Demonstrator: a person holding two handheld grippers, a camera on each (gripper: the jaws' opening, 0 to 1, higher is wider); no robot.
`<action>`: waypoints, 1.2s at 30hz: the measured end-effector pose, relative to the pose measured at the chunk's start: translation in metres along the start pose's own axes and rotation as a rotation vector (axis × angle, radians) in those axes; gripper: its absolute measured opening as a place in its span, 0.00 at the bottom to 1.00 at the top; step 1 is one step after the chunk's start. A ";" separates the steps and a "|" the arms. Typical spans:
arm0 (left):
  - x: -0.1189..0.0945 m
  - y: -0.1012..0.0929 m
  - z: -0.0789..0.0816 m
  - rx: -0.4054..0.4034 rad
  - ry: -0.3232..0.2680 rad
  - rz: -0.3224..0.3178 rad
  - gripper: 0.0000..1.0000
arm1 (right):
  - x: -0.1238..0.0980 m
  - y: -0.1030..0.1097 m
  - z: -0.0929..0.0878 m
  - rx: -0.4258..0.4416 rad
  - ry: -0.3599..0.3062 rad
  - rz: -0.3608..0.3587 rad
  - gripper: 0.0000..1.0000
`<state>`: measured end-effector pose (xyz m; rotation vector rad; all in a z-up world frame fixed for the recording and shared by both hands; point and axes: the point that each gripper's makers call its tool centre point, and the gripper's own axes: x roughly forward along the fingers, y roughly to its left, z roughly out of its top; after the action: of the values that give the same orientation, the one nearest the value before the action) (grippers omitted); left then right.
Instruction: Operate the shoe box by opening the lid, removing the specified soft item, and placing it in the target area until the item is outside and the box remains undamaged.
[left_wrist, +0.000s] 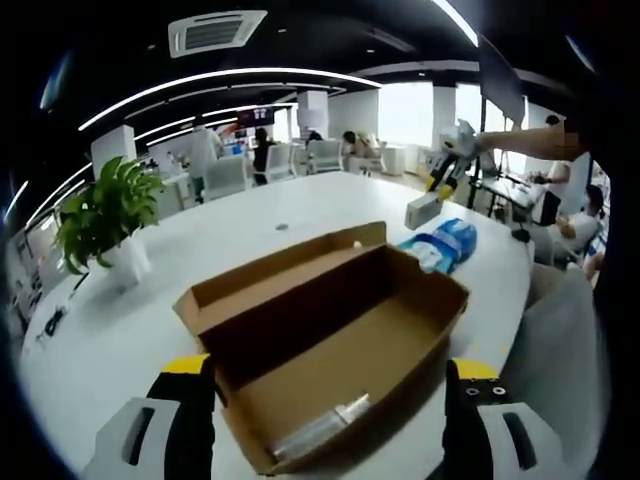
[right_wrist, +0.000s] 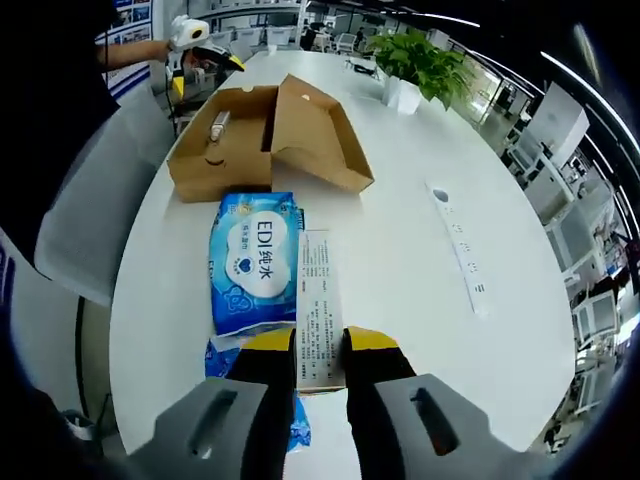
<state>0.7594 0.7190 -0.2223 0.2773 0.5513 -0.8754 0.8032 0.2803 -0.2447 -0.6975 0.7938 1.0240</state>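
Tabletop (right_wrist: 400, 230): long, white, rounded. Bore an open cardboard shoe box (right_wrist: 262, 140), lid flaps spread; a blue wet-wipes pack (right_wrist: 255, 262) lying flat just beside the box; a potted plant (right_wrist: 415, 65) at the far end; a white power strip (right_wrist: 460, 245) to the right.

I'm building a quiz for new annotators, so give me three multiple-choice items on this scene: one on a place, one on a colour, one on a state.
1. Where does the wipes pack lie?
A. inside the box
B. on the table beside the box
C. on a chair

2. The pack's main colour?
A. blue
B. red
C. green

3. The shoe box lid is:
A. taped shut
B. closed
C. open

Answers: B, it rests on the white table outside the box; A, its wrapper is blue; C, the lid is folded back and the inside shows.
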 end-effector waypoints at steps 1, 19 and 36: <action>0.001 0.001 -0.001 -0.001 0.001 0.001 0.97 | 0.001 0.000 -0.002 0.000 0.003 0.002 0.15; 0.008 0.006 -0.007 -0.009 0.035 -0.003 0.96 | 0.016 -0.010 -0.053 0.022 0.095 0.030 0.15; 0.009 0.010 -0.015 -0.006 0.051 -0.009 0.96 | 0.022 -0.009 -0.090 -0.031 0.217 0.062 0.16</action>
<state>0.7667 0.7268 -0.2399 0.2926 0.6028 -0.8775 0.7962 0.2141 -0.3105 -0.8245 0.9944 1.0291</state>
